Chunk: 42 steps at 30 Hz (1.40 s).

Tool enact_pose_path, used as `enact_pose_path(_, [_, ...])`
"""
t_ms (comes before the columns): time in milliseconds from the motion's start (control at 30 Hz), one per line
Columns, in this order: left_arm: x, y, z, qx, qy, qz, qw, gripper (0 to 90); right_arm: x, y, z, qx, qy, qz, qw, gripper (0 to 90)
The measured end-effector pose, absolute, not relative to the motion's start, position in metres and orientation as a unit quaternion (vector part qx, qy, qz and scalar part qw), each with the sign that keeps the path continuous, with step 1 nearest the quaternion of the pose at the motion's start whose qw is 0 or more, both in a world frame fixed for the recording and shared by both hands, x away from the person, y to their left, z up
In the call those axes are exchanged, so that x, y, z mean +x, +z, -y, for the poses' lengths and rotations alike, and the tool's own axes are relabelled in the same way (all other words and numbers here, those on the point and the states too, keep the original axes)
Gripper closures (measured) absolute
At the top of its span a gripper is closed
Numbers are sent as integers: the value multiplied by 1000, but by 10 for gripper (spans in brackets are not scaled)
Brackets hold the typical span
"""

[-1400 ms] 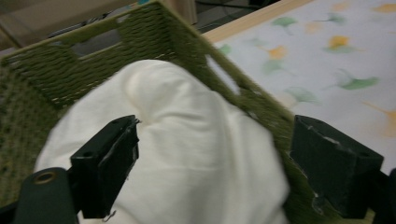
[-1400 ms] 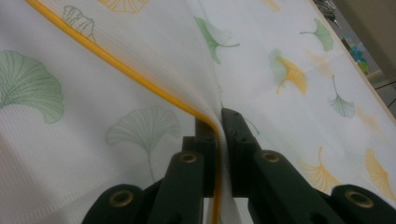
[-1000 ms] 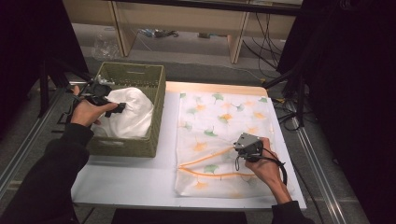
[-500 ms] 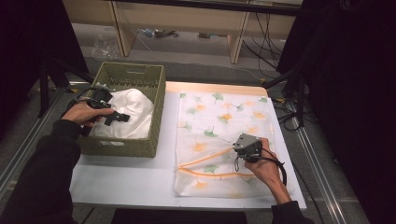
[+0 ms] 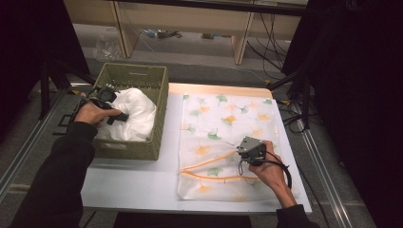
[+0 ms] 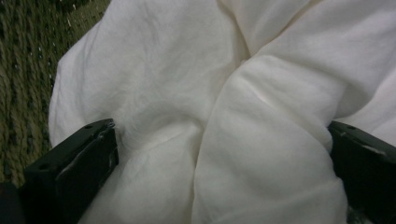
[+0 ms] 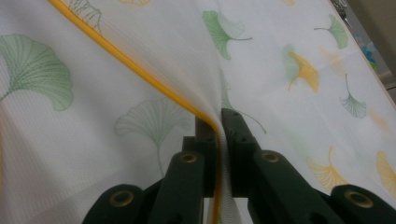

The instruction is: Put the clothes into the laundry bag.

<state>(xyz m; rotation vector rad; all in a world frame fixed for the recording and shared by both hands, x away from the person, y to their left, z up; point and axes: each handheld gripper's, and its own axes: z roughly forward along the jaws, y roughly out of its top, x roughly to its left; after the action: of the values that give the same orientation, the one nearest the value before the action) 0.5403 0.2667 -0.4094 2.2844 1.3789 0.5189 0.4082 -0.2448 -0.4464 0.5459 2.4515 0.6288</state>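
White table (image 5: pixel 142 183) | left gripper (image 5: pixel 124 117) wide open around white cloth (image 5: pixel 135 111) in basket (image 5: pixel 157 111) at 9 o'clock, not grabbed yet | right gripper (image 5: pixel 239 153) pinches leaf bag (image 5: pixel 228 114) edge at 4 o'clock | cloth not bagged yet

Dim room, grey floor (image 5: pixel 199 71), wooden shelving (image 5: pixel 190 19), loose cables (image 5: pixel 271 28) beyond white table (image 5: pixel 133 185).

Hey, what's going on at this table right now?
A person works with two handheld grippers. The right gripper is shut on the orange-trimmed edge of a leaf-print mesh bag lying flat on the table, lifting its opening. The left gripper, jaws wide apart, is down in the green basket around a fold of white cloth, not yet gripping it.
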Motion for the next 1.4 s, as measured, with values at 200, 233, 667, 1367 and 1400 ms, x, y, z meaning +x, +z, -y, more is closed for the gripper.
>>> enact_pose_path(200, [549, -430, -269, 814, 122, -513, 243, 0, 408, -446, 243, 194, 231, -912, 277, 862])
enact_pose_path(233, [550, -432, -269, 818, 115, -509, 243, 0, 408, -446, 243, 199, 232, -912, 273, 862])
enact_pose_path(667, [539, -451, -257, 838, 89, -472, 260, 0, 409, -446, 242, 193, 234, -913, 273, 860])
enact_pose_path(1367, [551, -427, -264, 776, 125, -558, 266, 474, 409, -448, 243, 188, 229, -915, 273, 865])
enact_pose_path(1400, [554, -427, -266, 759, 161, -567, 278, 474, 409, -447, 243, 198, 231, -913, 272, 866])
